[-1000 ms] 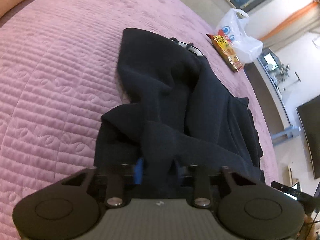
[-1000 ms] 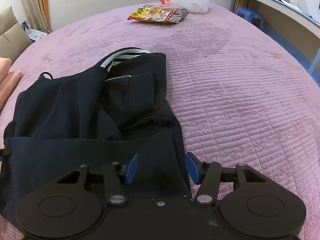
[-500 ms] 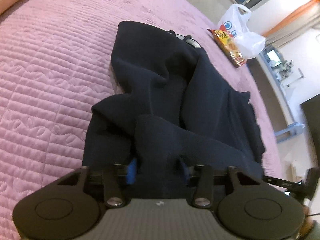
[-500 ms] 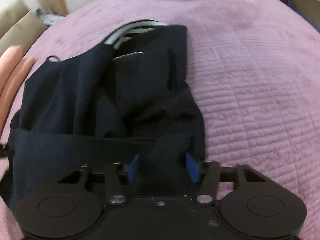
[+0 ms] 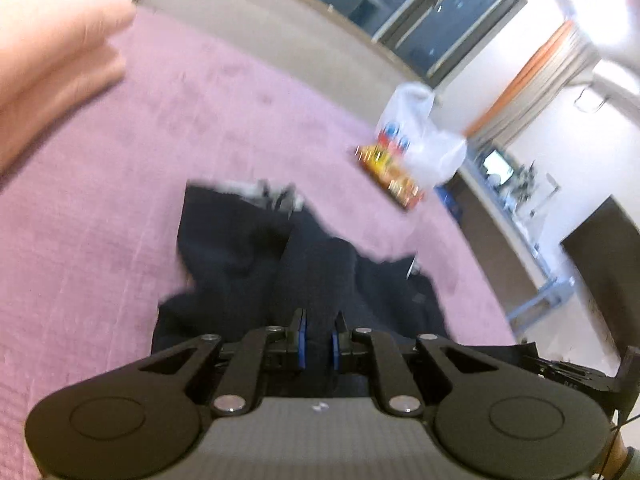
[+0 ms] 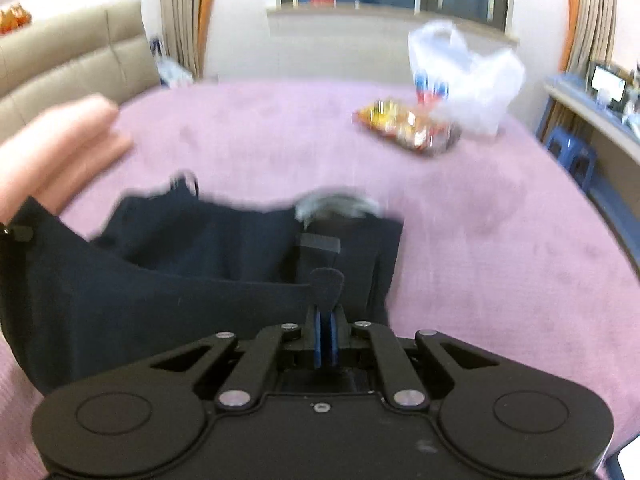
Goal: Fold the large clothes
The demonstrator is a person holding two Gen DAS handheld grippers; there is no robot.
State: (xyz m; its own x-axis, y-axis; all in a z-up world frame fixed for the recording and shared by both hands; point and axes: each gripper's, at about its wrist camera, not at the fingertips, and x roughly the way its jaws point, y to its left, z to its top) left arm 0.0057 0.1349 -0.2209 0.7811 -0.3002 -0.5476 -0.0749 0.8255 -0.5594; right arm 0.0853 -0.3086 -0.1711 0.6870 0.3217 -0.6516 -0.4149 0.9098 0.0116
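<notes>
A dark navy garment lies on the pink quilted bed, with a grey-and-white striped collar at its far end. My left gripper is shut on a fold of the garment's near edge. In the right wrist view the garment stretches to the left, its near edge raised off the bed. My right gripper is shut on the near right corner, and a small tab of cloth sticks up between its fingers. Both views are blurred by motion.
A snack packet and a white plastic bag lie at the far side of the bed. Folded peach cloth sits at the far left. A desk and blue stool stand to the right.
Both grippers have closed on the garment's near edge and lifted it. The cameras have tilted up, so the room's far wall and windows now show.
</notes>
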